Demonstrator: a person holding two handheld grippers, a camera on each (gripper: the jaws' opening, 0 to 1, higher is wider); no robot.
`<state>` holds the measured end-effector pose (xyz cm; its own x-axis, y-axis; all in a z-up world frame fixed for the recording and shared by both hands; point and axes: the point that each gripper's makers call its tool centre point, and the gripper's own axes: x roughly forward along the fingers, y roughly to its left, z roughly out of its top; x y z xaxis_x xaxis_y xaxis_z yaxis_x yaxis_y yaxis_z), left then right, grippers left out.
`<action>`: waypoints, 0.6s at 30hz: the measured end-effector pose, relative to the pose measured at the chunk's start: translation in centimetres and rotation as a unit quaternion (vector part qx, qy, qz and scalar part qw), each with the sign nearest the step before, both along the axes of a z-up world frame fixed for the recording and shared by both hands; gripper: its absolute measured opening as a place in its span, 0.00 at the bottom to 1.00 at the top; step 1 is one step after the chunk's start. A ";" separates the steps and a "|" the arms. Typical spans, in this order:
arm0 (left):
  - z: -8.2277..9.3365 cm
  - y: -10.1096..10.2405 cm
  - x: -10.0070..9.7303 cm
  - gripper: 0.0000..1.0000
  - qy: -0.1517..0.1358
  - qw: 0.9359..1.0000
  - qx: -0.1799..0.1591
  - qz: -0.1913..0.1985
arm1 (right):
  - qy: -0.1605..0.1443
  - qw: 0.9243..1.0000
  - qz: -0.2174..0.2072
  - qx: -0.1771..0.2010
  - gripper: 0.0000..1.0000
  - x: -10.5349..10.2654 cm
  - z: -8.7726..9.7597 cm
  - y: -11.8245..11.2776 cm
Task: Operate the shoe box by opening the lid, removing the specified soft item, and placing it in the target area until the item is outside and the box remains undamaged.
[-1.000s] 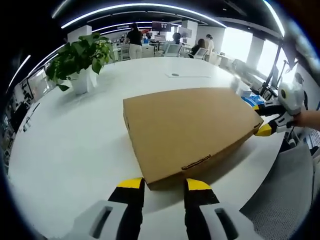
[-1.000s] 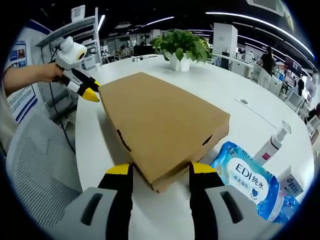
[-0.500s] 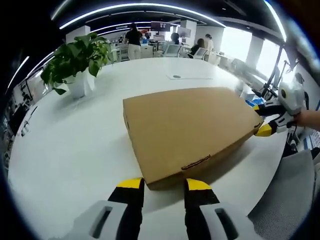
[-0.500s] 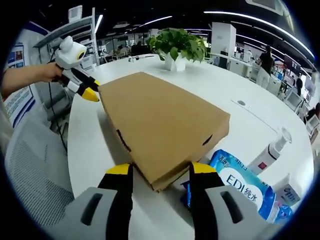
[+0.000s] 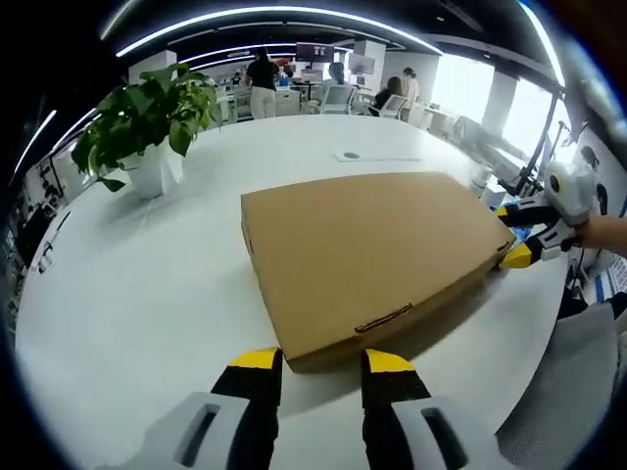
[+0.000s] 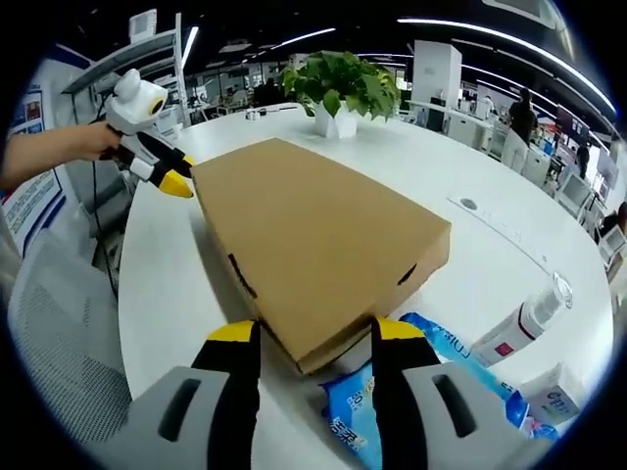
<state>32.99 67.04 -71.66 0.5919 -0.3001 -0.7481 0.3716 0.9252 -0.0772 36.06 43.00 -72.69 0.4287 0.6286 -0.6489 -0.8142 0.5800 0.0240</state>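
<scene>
Left claw (image 5: 318, 364): jaws spread, yellow tips set either side of the near corner of the shoe box (image 5: 377, 259); nothing clamped, contact with the cardboard not clear.
Right claw (image 6: 315, 335): jaws likewise parted, straddling the opposite corner of the box; seen in the left gripper view at the far right edge of the box, held by a hand (image 5: 602, 233).
Shoe box: flat brown cardboard, lid shut, lying on the white desk (image 5: 147, 284); long axis running between the two claws, one corner toward each.
Just beside the right claw: blue wet-wipe pack (image 6: 367, 411) partly under the box corner and the right jaw; white pump bottle (image 6: 519, 328) and a small white carton (image 6: 554, 387) a little further right.
Further out: potted plant (image 5: 147, 122) in a white pot, well apart from the box.
Desk edge: grey mesh chair (image 6: 59, 343).
Background: people at office workstations.
</scene>
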 end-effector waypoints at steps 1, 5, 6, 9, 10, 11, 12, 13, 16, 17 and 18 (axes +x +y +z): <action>0.0 0.0 0.1 0.32 0.000 1.000 -0.001 0.000 | 0.000 1.000 0.000 -0.001 0.42 0.1 0.0 0.0; 0.0 -0.1 0.2 0.32 0.000 1.000 0.000 -0.002 | -0.001 1.000 0.002 -0.003 0.42 0.3 -0.1 0.0; 0.0 0.0 0.2 0.32 0.000 1.000 0.001 -0.003 | 0.000 1.000 0.002 -0.003 0.42 0.3 -0.1 0.0; 0.0 -0.1 0.1 0.33 -0.001 1.000 0.004 -0.007 | 0.000 1.000 0.003 -0.004 0.42 0.3 0.0 0.0; 0.0 -0.2 0.1 0.33 -0.002 1.000 0.005 -0.009 | 0.000 1.000 0.002 -0.005 0.42 0.3 0.0 0.0; 0.0 -0.2 0.0 0.33 -0.003 1.000 0.007 -0.012 | -0.001 1.000 0.003 -0.005 0.43 0.3 0.0 0.0; 0.0 -0.2 0.0 0.34 -0.003 1.000 0.008 -0.014 | -0.001 1.000 0.002 -0.005 0.43 0.3 0.0 0.0; 0.0 -0.3 0.0 0.34 -0.004 1.000 0.009 -0.016 | -0.001 1.000 0.001 -0.005 0.43 0.4 -0.1 -0.1; 0.0 -0.4 0.0 0.36 -0.007 1.000 0.007 -0.014 | 0.003 1.000 -0.004 -0.004 0.43 0.3 0.0 -0.1; 0.0 -0.4 0.0 0.38 -0.008 1.000 0.006 -0.014 | 0.006 1.000 -0.007 -0.002 0.43 0.3 0.0 -0.2; 0.0 -0.5 -0.1 0.40 -0.009 1.000 0.004 -0.015 | 0.007 1.000 -0.008 -0.002 0.43 0.3 0.0 -0.2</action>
